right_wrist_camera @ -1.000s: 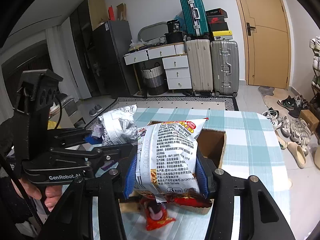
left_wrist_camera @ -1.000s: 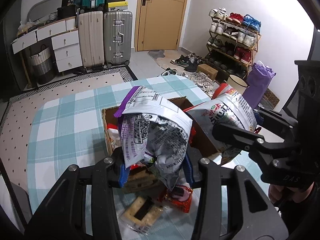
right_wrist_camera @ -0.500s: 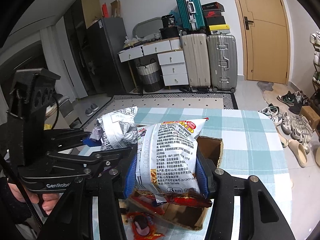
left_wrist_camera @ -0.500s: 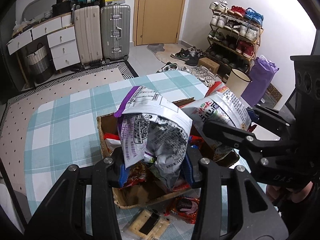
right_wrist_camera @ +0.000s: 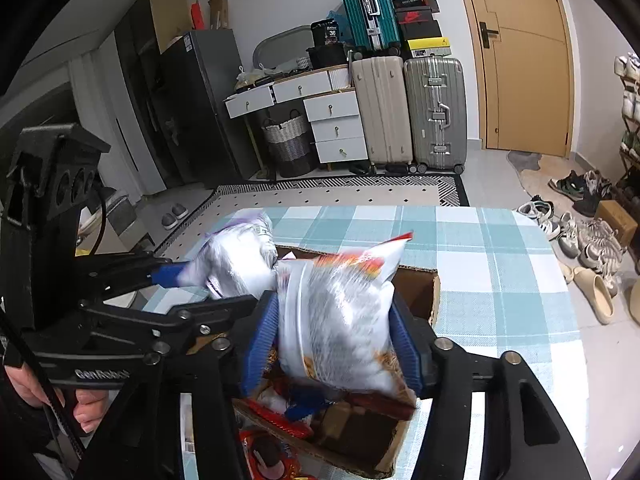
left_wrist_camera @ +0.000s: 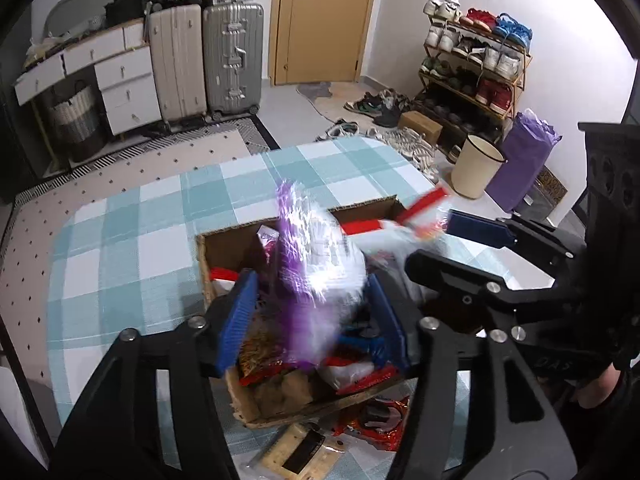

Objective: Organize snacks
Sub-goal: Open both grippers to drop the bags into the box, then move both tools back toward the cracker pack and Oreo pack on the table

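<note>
An open cardboard box [left_wrist_camera: 280,222] [right_wrist_camera: 416,292] holding several snack packets stands on the table with a teal check cloth [left_wrist_camera: 120,240] [right_wrist_camera: 480,248]. Over it, my left gripper [left_wrist_camera: 312,320] [right_wrist_camera: 196,288] has its jaws opening. A purple and silver snack bag [left_wrist_camera: 316,264] [right_wrist_camera: 236,260] is blurred between its blue pads, loose from them and dropping towards the box. My right gripper [right_wrist_camera: 334,344] [left_wrist_camera: 460,252] is opening too. A white bag with a red top [right_wrist_camera: 340,312] [left_wrist_camera: 400,224], also blurred, slips down between its pads above the box.
A red packet [left_wrist_camera: 376,420] [right_wrist_camera: 264,452] and a tan packet [left_wrist_camera: 296,452] lie on the cloth before the box. A person's hand [right_wrist_camera: 88,404] holds the left gripper. A cream bucket [left_wrist_camera: 476,164], shoes and suitcases stand on the floor beyond the table.
Both grippers came forward and down over the box. Their jaws, shut on the bags before, have widened, and both bags now blur downward towards the box.
</note>
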Tool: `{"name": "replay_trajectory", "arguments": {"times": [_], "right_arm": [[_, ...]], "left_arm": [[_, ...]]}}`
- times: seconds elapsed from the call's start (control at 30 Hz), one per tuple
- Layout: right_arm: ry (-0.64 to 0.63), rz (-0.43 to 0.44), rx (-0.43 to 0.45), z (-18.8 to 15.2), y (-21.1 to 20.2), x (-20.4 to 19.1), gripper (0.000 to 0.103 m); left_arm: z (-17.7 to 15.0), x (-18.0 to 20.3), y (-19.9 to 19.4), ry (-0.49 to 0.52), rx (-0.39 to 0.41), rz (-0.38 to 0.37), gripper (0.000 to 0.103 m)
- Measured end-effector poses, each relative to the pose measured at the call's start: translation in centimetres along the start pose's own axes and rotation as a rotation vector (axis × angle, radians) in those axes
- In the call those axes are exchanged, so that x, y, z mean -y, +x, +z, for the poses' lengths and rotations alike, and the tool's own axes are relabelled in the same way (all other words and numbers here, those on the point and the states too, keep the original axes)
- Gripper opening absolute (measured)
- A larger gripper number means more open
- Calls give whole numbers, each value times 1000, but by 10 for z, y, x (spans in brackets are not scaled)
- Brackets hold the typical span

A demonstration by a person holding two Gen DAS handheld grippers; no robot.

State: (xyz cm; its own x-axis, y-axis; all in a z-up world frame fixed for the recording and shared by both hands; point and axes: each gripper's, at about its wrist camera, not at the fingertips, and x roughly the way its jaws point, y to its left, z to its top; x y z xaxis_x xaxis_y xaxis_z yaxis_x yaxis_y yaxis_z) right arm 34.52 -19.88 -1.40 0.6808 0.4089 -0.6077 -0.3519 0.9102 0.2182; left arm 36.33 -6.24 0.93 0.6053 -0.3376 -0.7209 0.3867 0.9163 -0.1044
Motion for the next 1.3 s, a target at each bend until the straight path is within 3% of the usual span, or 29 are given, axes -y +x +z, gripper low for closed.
{"name": "replay_trajectory", "arguments": {"times": [0.53,0.7,0.93,1.1,1.3], "right_arm": [[-19,-20,63,-5,-48,-14,65],[-32,-19,71,-11,-63,-26,65],[-49,-18,83,-24,-85,-44,70],[-58,-19,91,-38,-98,-54,77],[-50,-10,90,-55,-105,-62,78]], "left_arm": [[-18,3,-56,1,56,60,71],[-27,8,-73,-12,74,81,81],[-44,8,-88,-40,75,114,86],[-58,6,-96,-65,77,129,99],[-76,8,-104,-77,94,147,102]]}}
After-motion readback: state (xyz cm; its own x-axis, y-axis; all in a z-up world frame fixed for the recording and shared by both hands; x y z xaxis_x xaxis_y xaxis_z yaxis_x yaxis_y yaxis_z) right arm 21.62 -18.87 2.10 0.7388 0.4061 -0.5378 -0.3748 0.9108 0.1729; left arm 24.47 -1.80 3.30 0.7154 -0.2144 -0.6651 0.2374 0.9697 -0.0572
